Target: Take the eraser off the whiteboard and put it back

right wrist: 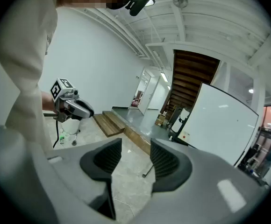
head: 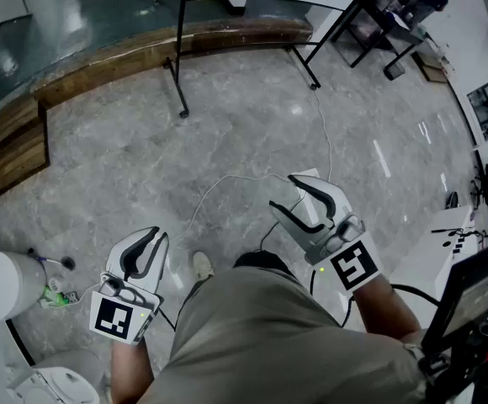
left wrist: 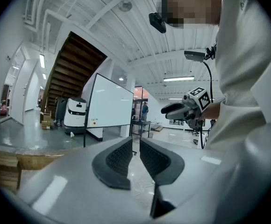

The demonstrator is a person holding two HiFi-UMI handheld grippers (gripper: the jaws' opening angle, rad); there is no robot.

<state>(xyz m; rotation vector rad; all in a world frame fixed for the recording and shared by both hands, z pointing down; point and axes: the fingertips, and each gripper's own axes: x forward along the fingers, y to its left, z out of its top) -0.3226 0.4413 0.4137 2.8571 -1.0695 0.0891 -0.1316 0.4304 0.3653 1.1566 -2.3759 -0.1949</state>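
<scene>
Beyond the whiteboard (left wrist: 110, 101), a person (left wrist: 145, 110), missed by the head view.

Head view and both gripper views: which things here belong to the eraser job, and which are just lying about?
Job: whiteboard; small red-dotted box at its lower corner, possibly the eraser; left hand-held gripper; right hand-held gripper.
Lying about: white bin; floor cable; wooden step; white floor machine.
</scene>
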